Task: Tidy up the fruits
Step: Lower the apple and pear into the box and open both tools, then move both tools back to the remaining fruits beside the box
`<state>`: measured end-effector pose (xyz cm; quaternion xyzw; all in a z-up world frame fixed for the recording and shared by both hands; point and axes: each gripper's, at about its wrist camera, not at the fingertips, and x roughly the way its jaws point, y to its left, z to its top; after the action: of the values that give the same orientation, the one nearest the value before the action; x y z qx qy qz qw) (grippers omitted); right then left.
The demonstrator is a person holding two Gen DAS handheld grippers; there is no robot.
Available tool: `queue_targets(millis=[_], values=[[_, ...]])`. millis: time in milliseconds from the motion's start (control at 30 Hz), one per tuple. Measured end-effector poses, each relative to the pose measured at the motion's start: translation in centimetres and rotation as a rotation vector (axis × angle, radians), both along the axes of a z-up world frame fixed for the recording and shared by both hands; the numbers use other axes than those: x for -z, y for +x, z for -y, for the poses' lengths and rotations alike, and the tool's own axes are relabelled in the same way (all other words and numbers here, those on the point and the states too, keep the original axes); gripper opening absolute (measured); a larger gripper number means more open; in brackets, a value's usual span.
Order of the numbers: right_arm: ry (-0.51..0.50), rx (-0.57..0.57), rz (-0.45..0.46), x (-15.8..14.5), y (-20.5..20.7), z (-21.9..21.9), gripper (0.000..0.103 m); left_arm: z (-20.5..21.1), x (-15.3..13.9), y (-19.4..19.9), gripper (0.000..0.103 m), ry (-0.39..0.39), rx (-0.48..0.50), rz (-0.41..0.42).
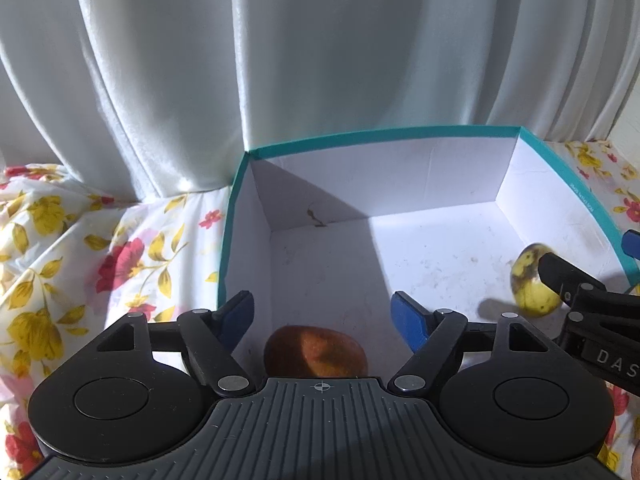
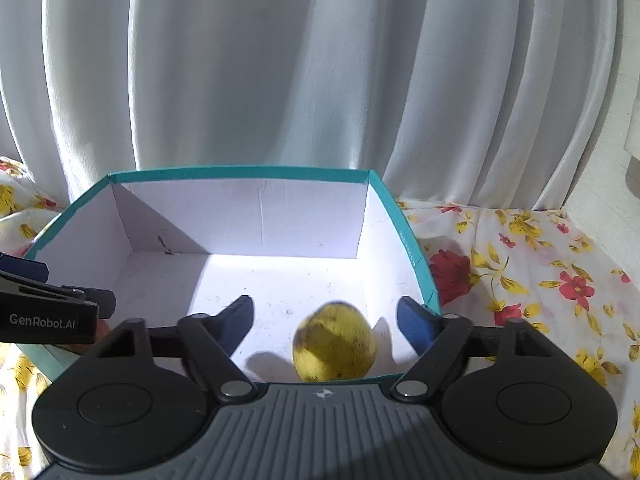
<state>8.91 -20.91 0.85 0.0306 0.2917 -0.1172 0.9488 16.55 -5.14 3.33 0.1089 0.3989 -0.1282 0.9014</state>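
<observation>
Box: I see one open cardboard box [image 1: 400, 184] with a teal rim and white inside, standing on a flowered cloth [image 1: 80, 248] in front of white curtains [image 1: 280, 48].
Contents, near left: a reddish-brown fruit [image 1: 316, 352] lies on the box floor by the near wall, half in shadow; I cannot name its kind.
Contents, near right: a yellow fruit [image 2: 334, 342] with dark blotches rests on the box floor close to the right wall, slightly blurred in my right wrist view.
Left tongs [image 1: 322, 316]: released, jaws spread wide above the reddish-brown fruit, blue pads clear of it on both sides.
Right tongs [image 2: 324, 320]: released, jaws wide apart, the yellow fruit lying between them with a gap to each pad.
Spacing: the two fruits lie well apart, one toward each near corner.
Rest of box: the far half of the floor is sunlit, scuffed white card.
Outside: the cloth lies wrinkled on both sides of the box.
</observation>
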Motion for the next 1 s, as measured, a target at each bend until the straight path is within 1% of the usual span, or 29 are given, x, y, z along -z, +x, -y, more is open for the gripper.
queue_targets(millis=[67,100,200,300,400,433,500,633,767,833,933,1000], values=[[0.003,0.01,0.038,-0.7,-1.0,0.0,0.097,-0.1,-0.5,-0.6,0.081,0.004,-0.003,0.013],[-0.001,0.024,0.052,-1.1,-1.6,0.1,0.1,-0.2,-0.8,-0.9,0.081,0.005,-0.002,0.019],[0.009,0.05,0.093,-2.0,-3.4,0.3,0.102,-0.7,-1.4,-2.1,0.082,0.005,0.0,0.036],[0.047,0.061,0.183,-3.2,-6.1,0.5,0.103,-1.2,-1.8,-3.4,0.083,0.016,-0.005,0.051],[0.014,0.085,0.298,-4.1,-9.0,0.0,0.103,-1.7,-1.7,-4.6,0.083,0.025,-0.009,0.048],[-0.008,0.087,0.305,-4.2,-9.7,-0.3,0.103,-1.9,-1.7,-5.1,0.083,0.026,-0.01,0.047],[-0.023,0.043,0.26,-3.8,-10.3,-0.8,0.103,-2.1,-1.5,-5.8,0.083,0.035,-0.012,0.043],[0.006,0.037,0.148,-2.3,-11.7,-1.6,0.103,-3.0,-1.3,-7.8,0.083,0.035,-0.008,0.057],[-0.018,0.062,0.115,-1.0,-13.3,-2.4,0.103,-3.8,-0.1,-10.2,0.083,0.041,0.011,0.065],[-0.01,0.07,0.096,-0.2,-13.9,-2.5,0.103,-4.1,0.6,-11.3,0.083,0.048,0.02,0.069],[0.015,0.069,0.071,1.0,-14.4,-2.4,0.103,-4.6,1.5,-12.8,0.083,0.031,0.043,0.067],[0.025,0.074,0.055,1.7,-14.8,-2.4,0.101,-5.0,2.0,-13.7,0.083,0.012,0.057,0.067]])
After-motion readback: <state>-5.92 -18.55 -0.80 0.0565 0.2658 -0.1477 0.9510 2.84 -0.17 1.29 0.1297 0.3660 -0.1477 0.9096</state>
